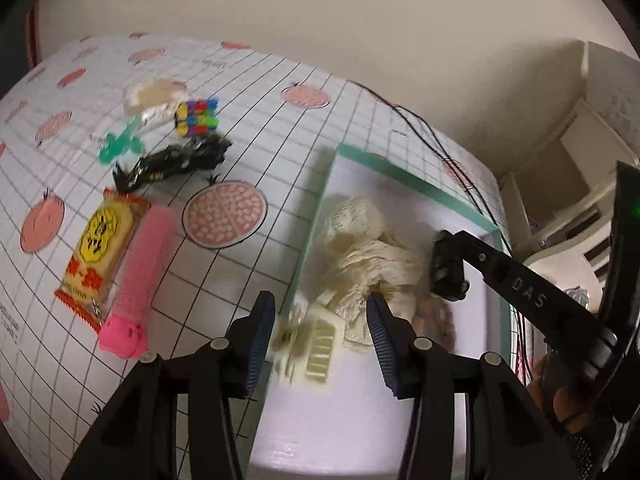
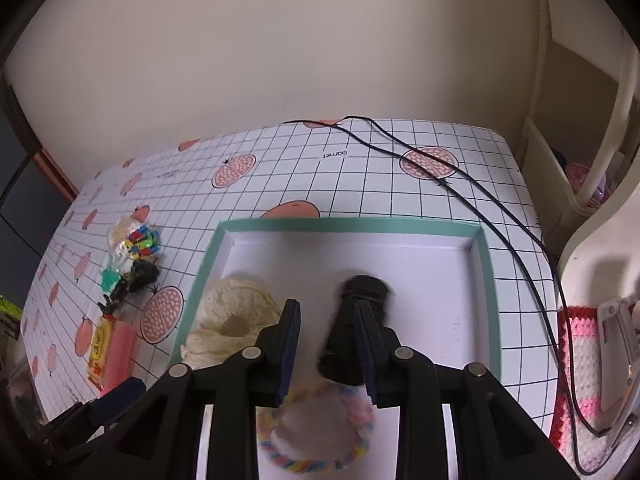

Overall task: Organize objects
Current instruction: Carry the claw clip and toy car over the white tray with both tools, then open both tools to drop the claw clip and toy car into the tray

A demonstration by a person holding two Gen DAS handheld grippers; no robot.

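Dropping things into the box works best if you go low and let go softly. Your right tongs are open, the dark fuzzy lump blurry between them, over the box floor. Your left tongs are open above a cream clip, beside the lacy cloth.

Setting: a room in a home. A table wears a grid-print cloth with pomegranate and peach motifs, pushed against a plain cream wall. Cream shelving stands at the table's right end, with a crocheted pink, red and white piece near it. Small household items lie on the cloth: snack packet, pink hair roller, colourful puzzle cube.
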